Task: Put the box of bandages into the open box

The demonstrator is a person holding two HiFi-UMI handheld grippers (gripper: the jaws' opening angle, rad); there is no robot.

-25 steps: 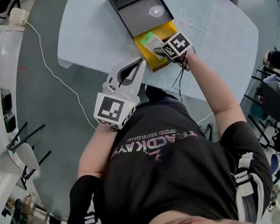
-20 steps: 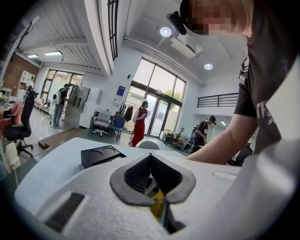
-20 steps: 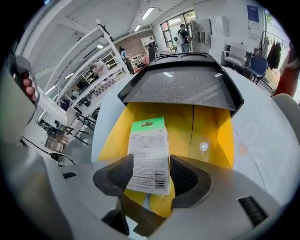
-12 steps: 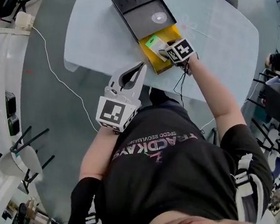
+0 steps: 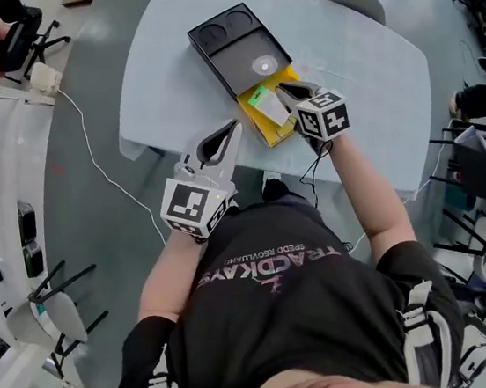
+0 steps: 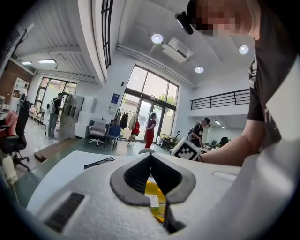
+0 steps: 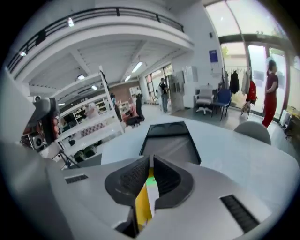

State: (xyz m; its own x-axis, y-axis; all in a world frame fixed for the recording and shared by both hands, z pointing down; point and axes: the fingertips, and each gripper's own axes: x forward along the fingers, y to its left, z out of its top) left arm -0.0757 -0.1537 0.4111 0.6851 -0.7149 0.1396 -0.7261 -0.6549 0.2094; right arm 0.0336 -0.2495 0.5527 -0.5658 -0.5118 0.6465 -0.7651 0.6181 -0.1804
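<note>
The bandage box (image 5: 264, 106), white with a green patch, lies inside the yellow open box (image 5: 258, 127) beside its black lid (image 5: 232, 44). My right gripper (image 5: 282, 89) hangs above the yellow box's right side. Its jaws have just been closing, with nothing between them, and now look shut. Through their slit in the right gripper view (image 7: 151, 158) the bandage box (image 7: 151, 190) and the yellow box (image 7: 142, 206) show below. My left gripper (image 5: 235, 126) is shut and empty near the table's front edge, left of the yellow box (image 6: 154, 190).
The pale table (image 5: 358, 58) carries only the box and lid. A grey chair (image 5: 351, 1) stands at its far side. A white cable (image 5: 96, 155) runs over the floor at the left, and people stand in the hall beyond.
My right gripper has lifted up out of the yellow box and its jaws have closed; the bandage box stays in the box. My left gripper has drifted slightly upward.
</note>
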